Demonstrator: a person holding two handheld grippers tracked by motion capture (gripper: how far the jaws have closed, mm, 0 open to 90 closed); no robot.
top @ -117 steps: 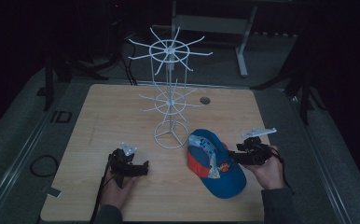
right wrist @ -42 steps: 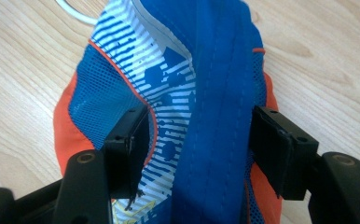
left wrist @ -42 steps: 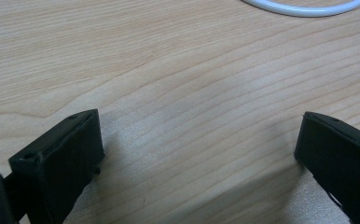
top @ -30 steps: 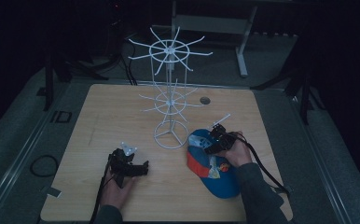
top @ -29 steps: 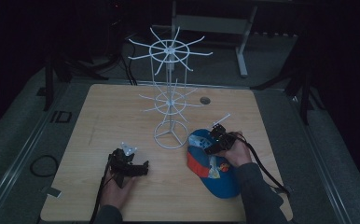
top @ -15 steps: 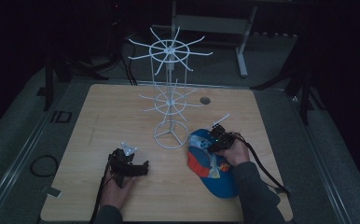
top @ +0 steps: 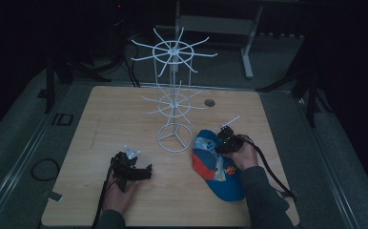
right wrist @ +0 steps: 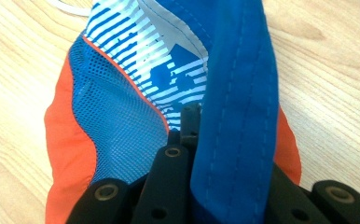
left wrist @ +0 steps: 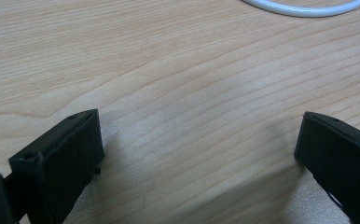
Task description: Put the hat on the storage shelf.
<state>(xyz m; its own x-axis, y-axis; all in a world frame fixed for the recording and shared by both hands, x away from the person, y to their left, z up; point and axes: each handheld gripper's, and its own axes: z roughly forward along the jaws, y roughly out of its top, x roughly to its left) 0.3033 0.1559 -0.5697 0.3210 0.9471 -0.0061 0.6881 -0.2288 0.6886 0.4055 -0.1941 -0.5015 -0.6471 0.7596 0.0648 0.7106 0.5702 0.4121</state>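
Cap [top: 222, 171], blue with orange panels and a striped white patch, lies at lower right of centre in the high view, on the desk [top: 101, 119], its near end close to the desk's lower edge. Right claw [top: 219, 144] is clamped on the cap's blue brim; in the right gripper view the brim [right wrist: 236, 116] runs up between the jaws, pressed tight. White wire rack [top: 173, 95] stands just left of the cap toward frame centre, its ring base [top: 174, 139] close beside the cap. Left claw [top: 141, 172] rests at lower left of centre, jaws wide apart over bare wood in the left gripper view, well apart from the rack base. Upper left and far left of the desk lie open.
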